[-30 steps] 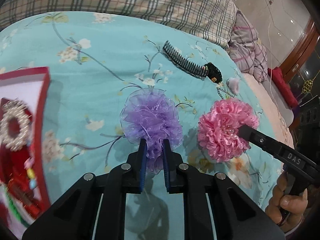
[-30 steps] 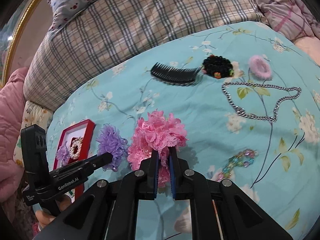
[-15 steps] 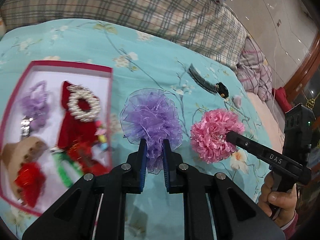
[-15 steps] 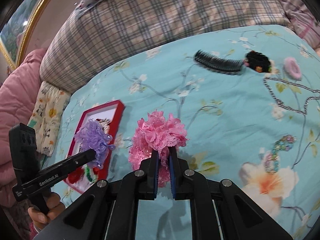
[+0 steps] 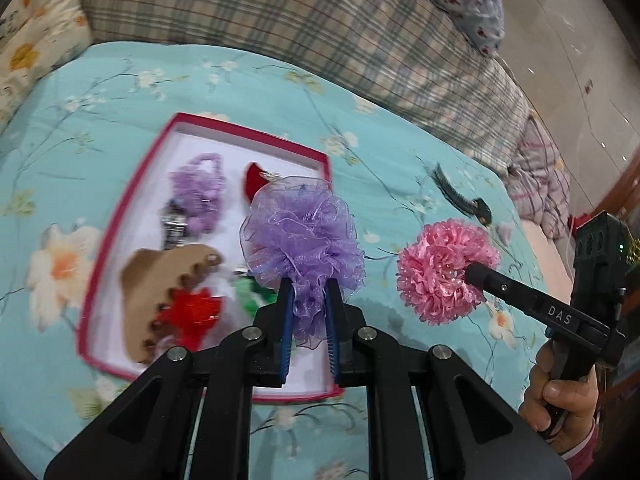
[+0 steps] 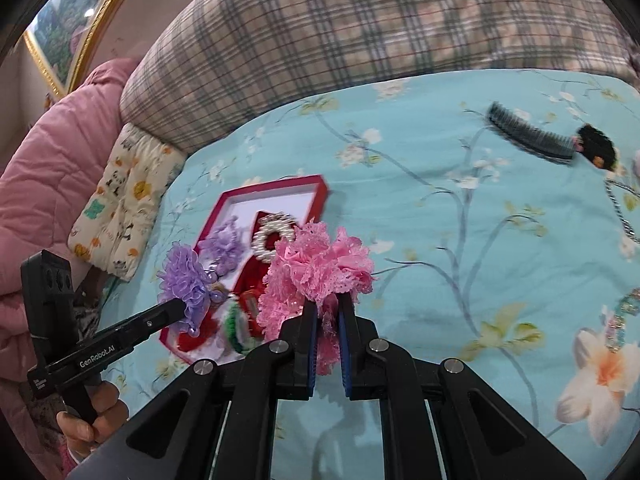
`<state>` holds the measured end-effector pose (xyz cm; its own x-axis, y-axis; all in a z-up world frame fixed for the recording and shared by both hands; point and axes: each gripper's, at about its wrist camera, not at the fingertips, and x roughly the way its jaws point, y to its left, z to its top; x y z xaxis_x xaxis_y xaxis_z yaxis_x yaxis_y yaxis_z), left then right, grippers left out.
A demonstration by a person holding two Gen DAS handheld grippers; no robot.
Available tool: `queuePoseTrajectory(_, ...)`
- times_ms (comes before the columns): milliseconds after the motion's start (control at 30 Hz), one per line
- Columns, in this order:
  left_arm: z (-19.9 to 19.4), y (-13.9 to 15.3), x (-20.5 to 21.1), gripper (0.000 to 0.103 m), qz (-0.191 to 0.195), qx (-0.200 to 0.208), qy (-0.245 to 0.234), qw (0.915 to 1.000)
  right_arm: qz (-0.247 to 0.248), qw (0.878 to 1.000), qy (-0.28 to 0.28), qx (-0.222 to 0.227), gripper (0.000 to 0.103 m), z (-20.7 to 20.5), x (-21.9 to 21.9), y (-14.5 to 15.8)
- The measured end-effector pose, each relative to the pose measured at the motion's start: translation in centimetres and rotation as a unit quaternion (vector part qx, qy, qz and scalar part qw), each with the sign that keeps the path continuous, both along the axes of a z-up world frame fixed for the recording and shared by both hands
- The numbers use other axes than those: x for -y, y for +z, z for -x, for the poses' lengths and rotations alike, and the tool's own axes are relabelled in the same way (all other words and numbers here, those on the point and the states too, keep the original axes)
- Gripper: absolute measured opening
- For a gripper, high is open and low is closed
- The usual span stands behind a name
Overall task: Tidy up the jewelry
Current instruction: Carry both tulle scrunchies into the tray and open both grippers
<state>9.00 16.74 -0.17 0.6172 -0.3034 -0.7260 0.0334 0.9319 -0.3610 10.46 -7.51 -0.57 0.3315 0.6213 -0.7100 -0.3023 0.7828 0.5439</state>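
Got both pinched tight: left gripper (image 5: 306, 312) holds the purple pouf (image 5: 304, 236) right over the box (image 5: 120, 216), right gripper (image 6: 326, 322) has the pink pouf (image 6: 320, 268) just right of it. Left drops first, I'd say.

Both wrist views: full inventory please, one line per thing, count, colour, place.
purple organza scrunchie: 1, lilac, held in left gripper above the box
pink lace scrunchie: 1, pink, held in right gripper
box: 1, red rim, white inside, on the bedspread
pearl ring scrunchie: 1, white on red, in box
small purple scrunchie: 1, lilac, in box
tan claw clip: 1, in box
comb: 1, black, on bedspread
black beaded scrunchie: 1, beside comb
chain: 1, silver, right edge
bedspread: 1, turquoise floral
plaid quilt: 1, grey-green, behind
left gripper: shut on purple organza scrunchie
right gripper: shut on pink lace scrunchie
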Motion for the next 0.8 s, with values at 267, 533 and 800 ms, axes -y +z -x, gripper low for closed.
queuePoseTrajectory(267, 1.2, -0.4, -3.3, 0.012, -0.015, -0.003, 0.035, 0.9993, -0.011, 0.999, 0.039, -0.002, 0.008, 0.8, -4.3, 0.4)
queuePoseTrajectory(533, 1.4, -0.7, -5.6, 0.012, -0.015, -0.007, 0.056, 0.9983, -0.013, 0.997, 0.071, -0.005, 0.008, 1.7, -7.7, 0.3)
queuePoseTrajectory(800, 0.2, -1.1, -6.3, 0.012, -0.021, -0.017, 0.053, 0.9982, -0.009, 0.995, 0.097, -0.014, 0.009, 1.7, -10.2, -0.7)
